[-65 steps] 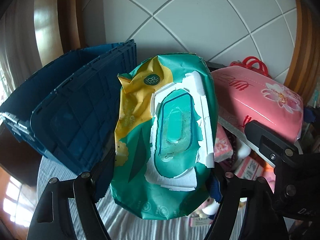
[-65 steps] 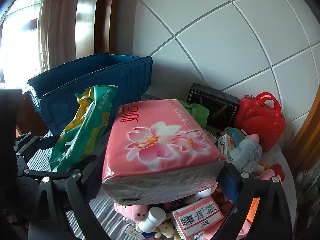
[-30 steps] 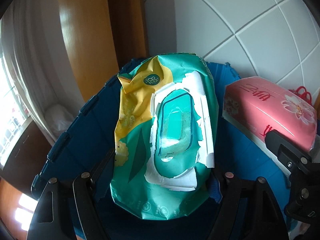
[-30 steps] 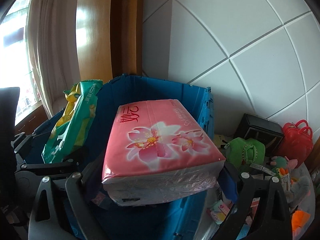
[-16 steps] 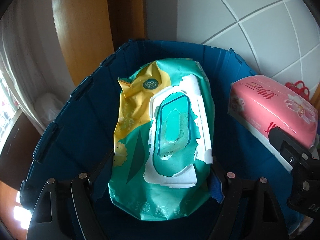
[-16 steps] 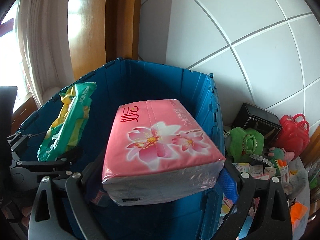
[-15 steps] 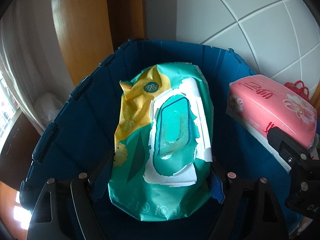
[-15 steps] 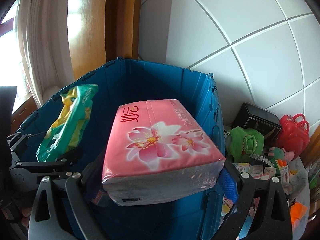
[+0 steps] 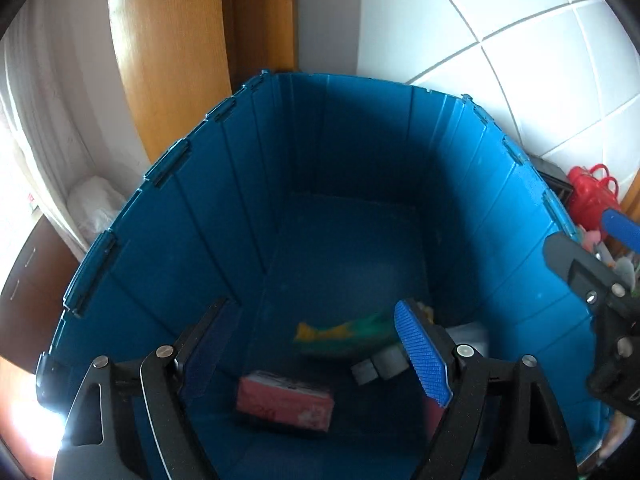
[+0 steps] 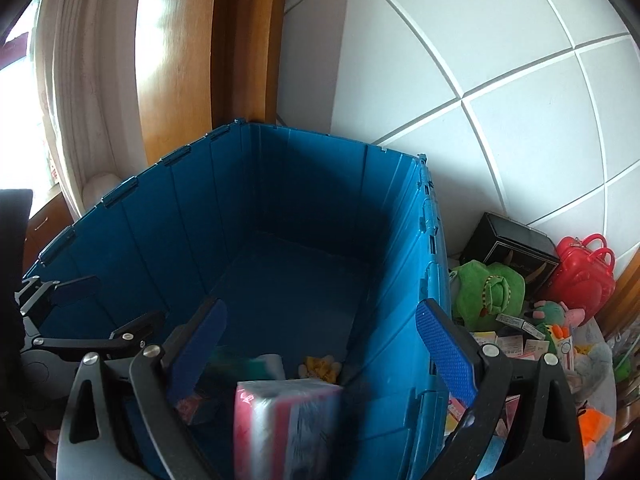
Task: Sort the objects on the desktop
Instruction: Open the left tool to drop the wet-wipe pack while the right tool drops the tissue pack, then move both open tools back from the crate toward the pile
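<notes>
A deep blue crate (image 9: pixel 224 208) fills both views. My left gripper (image 9: pixel 312 312) hangs open over it with nothing between its blue pads. Below it, blurred, the green and yellow wipes pack (image 9: pixel 344 334) and the pink tissue pack (image 9: pixel 284 400) are down at the crate's bottom. My right gripper (image 10: pixel 322 308) is open too, over the crate's (image 10: pixel 400 240) right half. The pink tissue pack (image 10: pixel 284 428) shows blurred low between its fingers, free of the pads, and the wipes pack (image 10: pixel 248 362) lies beside it.
Right of the crate the table holds a green plush toy (image 10: pixel 488 288), a black box (image 10: pixel 508 252), a red bag (image 10: pixel 580 276) and several small cartons and toys. A tiled wall stands behind, a wooden frame and curtain to the left. A small yellow toy (image 10: pixel 320 366) lies in the crate.
Both packs have left the grippers and dropped into the crate. Both pairs of jaws, shut on the packs half a second ago, now stand open and empty.
</notes>
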`<state>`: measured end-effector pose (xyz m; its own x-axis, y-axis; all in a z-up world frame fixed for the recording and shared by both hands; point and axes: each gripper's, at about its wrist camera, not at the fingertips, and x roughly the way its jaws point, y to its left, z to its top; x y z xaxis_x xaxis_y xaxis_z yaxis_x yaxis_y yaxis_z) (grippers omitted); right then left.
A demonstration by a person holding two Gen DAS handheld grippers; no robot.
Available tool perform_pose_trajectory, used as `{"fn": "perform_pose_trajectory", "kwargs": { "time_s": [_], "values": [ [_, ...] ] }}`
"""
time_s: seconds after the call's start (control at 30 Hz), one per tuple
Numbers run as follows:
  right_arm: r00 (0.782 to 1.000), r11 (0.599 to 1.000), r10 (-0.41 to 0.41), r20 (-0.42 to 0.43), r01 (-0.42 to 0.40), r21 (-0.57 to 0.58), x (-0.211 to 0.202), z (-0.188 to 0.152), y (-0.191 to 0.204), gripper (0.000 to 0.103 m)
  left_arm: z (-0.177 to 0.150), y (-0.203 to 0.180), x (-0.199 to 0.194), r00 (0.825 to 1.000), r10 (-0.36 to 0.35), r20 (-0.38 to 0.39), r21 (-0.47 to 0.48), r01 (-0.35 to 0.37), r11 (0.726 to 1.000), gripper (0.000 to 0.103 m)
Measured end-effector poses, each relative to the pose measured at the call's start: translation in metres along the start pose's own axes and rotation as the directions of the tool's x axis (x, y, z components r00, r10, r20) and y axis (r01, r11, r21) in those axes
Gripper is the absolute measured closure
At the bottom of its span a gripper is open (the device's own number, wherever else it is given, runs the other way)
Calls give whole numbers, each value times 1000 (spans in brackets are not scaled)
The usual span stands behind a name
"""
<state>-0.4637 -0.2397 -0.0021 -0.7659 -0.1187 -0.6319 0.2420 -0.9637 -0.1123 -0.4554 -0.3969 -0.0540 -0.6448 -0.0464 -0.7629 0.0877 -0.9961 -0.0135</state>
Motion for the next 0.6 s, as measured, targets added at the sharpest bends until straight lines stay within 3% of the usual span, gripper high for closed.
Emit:
{"fn": "perform_pose_trajectory", "kwargs": {
  "time_s": [0.6],
  "values": [
    [1000, 1000, -16, -21, 17, 3, -16, -15, -1, 6, -20, -7, -22, 999, 7, 33, 20, -8, 1000, 20]
  ]
}}
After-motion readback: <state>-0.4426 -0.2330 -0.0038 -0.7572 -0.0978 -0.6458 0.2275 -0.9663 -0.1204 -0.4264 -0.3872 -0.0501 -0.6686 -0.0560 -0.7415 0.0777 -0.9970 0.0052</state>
